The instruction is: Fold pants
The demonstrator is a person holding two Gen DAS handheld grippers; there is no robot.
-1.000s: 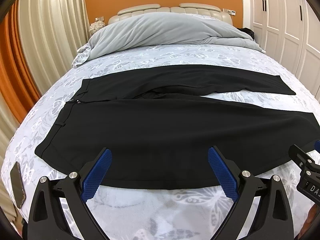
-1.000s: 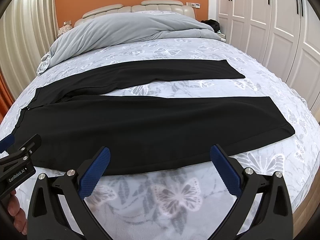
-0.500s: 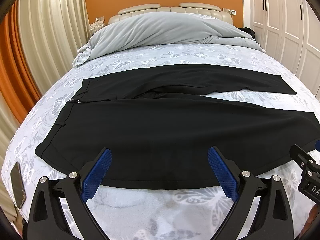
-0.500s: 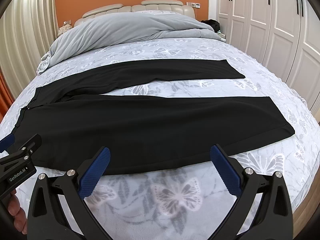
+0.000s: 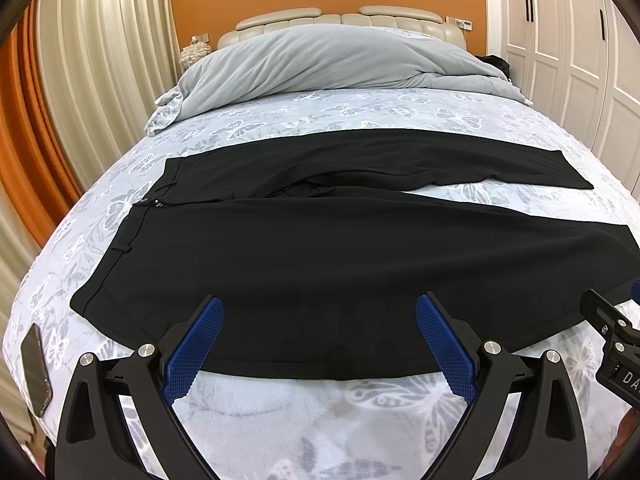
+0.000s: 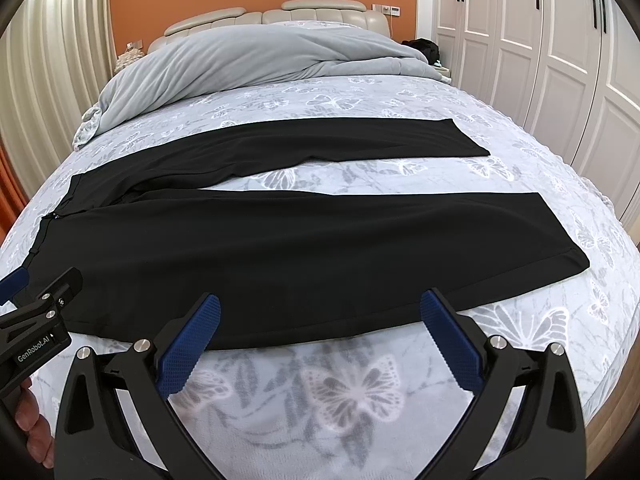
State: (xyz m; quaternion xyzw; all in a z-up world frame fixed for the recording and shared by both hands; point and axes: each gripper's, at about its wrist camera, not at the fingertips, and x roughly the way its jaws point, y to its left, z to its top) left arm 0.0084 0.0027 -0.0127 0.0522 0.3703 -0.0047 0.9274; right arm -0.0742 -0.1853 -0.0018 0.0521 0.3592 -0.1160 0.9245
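Black pants (image 5: pixel 340 252) lie flat across the bed, waistband at the left, both legs spread apart toward the right; they also show in the right wrist view (image 6: pixel 304 240). My left gripper (image 5: pixel 318 340) is open and empty, hovering over the near edge of the near leg, close to the waist end. My right gripper (image 6: pixel 320 340) is open and empty over the near edge of the same leg, further toward the hem (image 6: pixel 564 240). Each gripper shows at the edge of the other's view.
The bed has a butterfly-print cover (image 5: pixel 320 420). A grey duvet (image 5: pixel 328 64) is heaped at the headboard. A phone (image 5: pixel 36 368) lies at the bed's near left corner. Curtains hang on the left, white wardrobe doors (image 6: pixel 560 60) stand on the right.
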